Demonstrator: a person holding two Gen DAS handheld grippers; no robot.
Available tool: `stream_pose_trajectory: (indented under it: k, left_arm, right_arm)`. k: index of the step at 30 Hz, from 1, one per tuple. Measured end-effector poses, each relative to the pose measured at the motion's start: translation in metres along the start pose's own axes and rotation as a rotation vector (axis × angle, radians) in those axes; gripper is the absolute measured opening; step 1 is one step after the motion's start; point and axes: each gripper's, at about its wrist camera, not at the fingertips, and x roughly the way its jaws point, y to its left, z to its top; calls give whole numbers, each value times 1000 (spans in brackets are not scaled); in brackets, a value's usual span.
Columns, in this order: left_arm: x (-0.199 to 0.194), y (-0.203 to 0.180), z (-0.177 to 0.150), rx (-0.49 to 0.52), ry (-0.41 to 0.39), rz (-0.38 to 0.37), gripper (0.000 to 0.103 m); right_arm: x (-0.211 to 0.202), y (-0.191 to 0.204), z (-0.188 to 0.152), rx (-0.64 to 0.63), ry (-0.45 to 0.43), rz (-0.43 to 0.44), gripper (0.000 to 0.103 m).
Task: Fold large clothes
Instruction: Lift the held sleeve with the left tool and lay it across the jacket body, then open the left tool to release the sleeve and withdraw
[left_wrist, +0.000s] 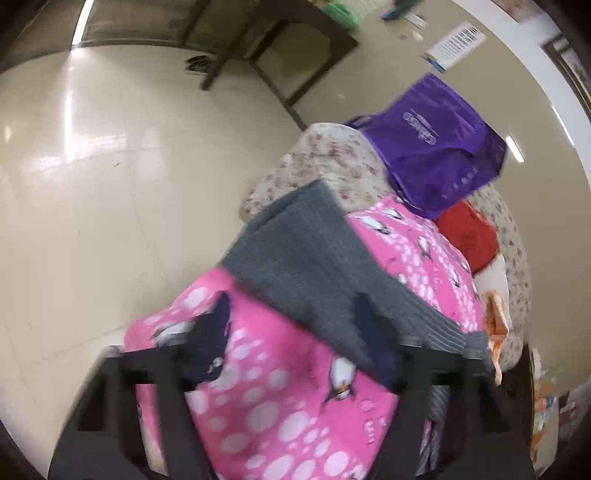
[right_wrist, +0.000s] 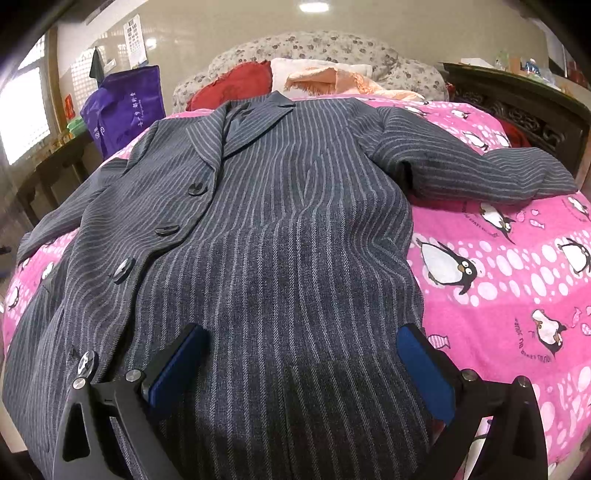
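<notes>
A grey pinstriped coat (right_wrist: 280, 229) lies spread front-up on a pink penguin-print bedcover (right_wrist: 509, 280), collar toward the headboard, one sleeve (right_wrist: 480, 166) stretched out to the right. My right gripper (right_wrist: 301, 354) is open and empty, its blue pads hovering over the coat's lower hem. In the left wrist view, blurred by motion, my left gripper (left_wrist: 291, 332) is open over the bed's edge, with the coat's other sleeve (left_wrist: 314, 251) lying just ahead of its fingers.
A purple bag (left_wrist: 432, 144) (right_wrist: 125, 107) stands by the floral headboard (right_wrist: 325, 48). Red (right_wrist: 236, 85) and peach pillows lie at the bed's head. A dark wooden table (left_wrist: 280, 40) stands on the tiled floor. A carved dark cabinet (right_wrist: 517, 99) is at the right.
</notes>
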Motion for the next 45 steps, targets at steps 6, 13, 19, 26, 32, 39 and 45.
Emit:
stream_pose_trajectory:
  k: [6, 13, 19, 26, 32, 39, 45]
  left_arm:
    - [35, 19, 8, -113, 57, -36, 73]
    - [47, -12, 28, 19, 13, 22, 6]
    - [13, -56, 38, 153, -83, 1, 4]
    - [2, -175, 13, 331, -97, -163, 4]
    - [47, -313, -102, 442, 73, -376, 4]
    - [78, -432, -301, 658, 326, -544, 4]
    - [101, -444, -413, 727, 515, -575, 4]
  right_arm:
    - [0, 0, 0, -5, 0, -2, 103]
    - [0, 0, 0, -7, 0, -2, 103]
    - [0, -1, 1, -2, 9, 3, 102]
    - [-48, -40, 20, -25, -25, -134, 95]
    - [-50, -118, 3, -5, 34, -312, 95]
    - [-33, -156, -19, 88, 61, -312, 96]
    - [-29, -163, -34, 79, -17, -266, 102]
